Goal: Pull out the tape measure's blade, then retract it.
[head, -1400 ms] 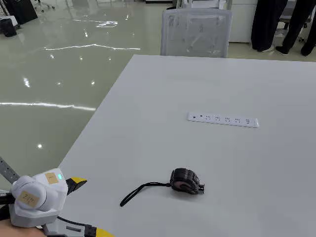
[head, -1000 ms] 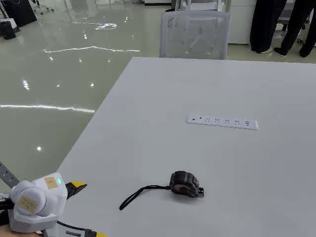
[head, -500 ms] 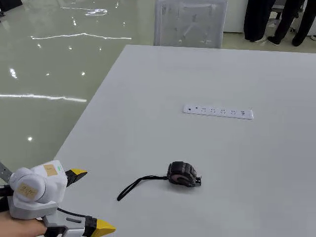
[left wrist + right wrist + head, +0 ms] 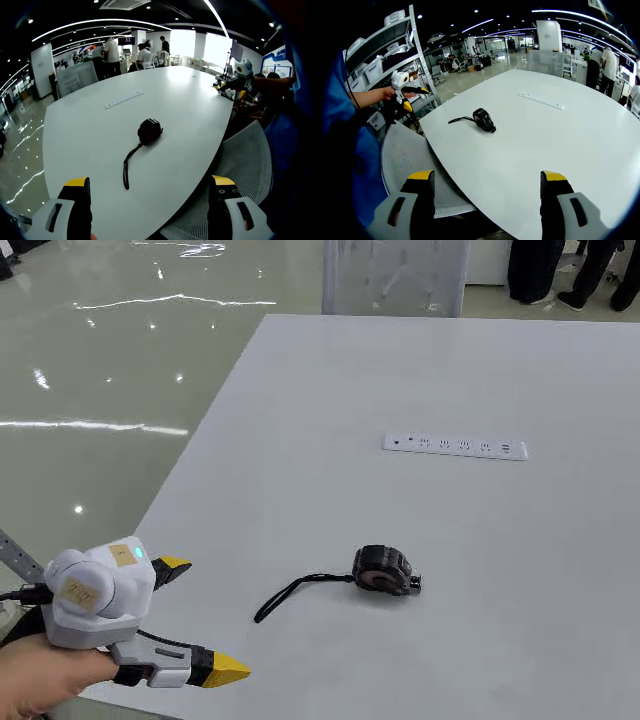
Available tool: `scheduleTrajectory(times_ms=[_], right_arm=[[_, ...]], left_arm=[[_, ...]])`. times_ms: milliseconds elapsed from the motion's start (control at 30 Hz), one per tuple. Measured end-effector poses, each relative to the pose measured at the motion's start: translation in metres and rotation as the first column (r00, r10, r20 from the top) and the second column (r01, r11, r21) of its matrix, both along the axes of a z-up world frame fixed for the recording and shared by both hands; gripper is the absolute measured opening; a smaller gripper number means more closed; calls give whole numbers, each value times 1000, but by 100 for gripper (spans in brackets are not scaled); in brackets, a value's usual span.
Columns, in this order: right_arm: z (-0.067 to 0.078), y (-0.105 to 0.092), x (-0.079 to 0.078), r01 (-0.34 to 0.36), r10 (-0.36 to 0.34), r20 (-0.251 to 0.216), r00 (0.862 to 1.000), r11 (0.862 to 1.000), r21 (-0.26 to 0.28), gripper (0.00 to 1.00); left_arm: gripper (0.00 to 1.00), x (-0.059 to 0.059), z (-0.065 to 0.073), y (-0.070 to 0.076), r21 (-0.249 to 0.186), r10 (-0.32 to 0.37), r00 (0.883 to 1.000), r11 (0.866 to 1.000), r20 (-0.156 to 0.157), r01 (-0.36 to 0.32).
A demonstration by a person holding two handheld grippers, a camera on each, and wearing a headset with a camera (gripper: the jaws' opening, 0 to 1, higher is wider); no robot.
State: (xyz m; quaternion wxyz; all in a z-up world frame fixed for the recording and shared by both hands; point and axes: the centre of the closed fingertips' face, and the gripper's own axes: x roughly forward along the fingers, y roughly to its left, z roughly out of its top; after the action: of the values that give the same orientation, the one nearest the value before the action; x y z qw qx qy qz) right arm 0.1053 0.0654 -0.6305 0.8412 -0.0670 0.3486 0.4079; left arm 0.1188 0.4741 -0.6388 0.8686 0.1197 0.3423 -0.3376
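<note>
- Right now the left gripper [image 4: 215,618] has its jaws spread wide, with nothing between them.
- The right gripper [image 4: 486,175] has its jaws spread wide too, and it holds nothing.
- The jaw tips are yellow and pointy, and the gripper bodies are white, hard plastic.
- Both grippers hang just off the near edge of the table [image 4: 400,370], well apart from the tape measure [image 4: 383,570].
- The tape measure lies on the table, near the near edge, to the right of the left gripper.
- I think no part of the job is done yet. The blade looks to be all inside the case.
- What is left: grab the case, pull the blade out, then let it slide back in.
- The case is small, round and dark, and it looks a bit rubbery. A tiny end hook [image 4: 414,586] sticks out on its right side.
- A thin black strap [image 4: 295,595] curls out from the case to the left, toward the left gripper.
- The table is white, flat and smooth.
- A long white power strip [image 4: 455,446] lies farther back on it.
</note>
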Motion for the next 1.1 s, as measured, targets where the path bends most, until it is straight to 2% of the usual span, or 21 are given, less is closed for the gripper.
scheduleTrajectory(times_ms=[200, 400, 567, 700, 933, 1100], right_arm=[[2, 0, 7, 11, -11, 9, 1000, 1000, 9, 83], [-2, -6, 9, 6, -6, 2, 1000, 1000, -9, 83], [-6, -5, 14, -2, 2, 3, 1000, 1000, -13, 82], [-12, 1, 17, -19, 18, -1, 1000, 1000, -20, 82], [-19, 9, 27, -70, 71, 0, 998, 997, -41, 81], [-22, 15, 37, -98, 98, 6, 995, 995, -37, 81]], left_arm=[[95, 5, -3, -3, 7, -16, 1000, 1000, -4, 16], [95, 10, -11, -9, 7, -27, 1000, 1000, -16, 27], [93, 18, -9, -17, 2, -35, 999, 999, -5, 35], [93, 22, -12, -23, 10, -49, 999, 999, 0, 49], [92, 27, -18, -40, 29, -92, 996, 995, -6, 93], [92, 37, -18, -54, 24, -107, 994, 994, 3, 107]])
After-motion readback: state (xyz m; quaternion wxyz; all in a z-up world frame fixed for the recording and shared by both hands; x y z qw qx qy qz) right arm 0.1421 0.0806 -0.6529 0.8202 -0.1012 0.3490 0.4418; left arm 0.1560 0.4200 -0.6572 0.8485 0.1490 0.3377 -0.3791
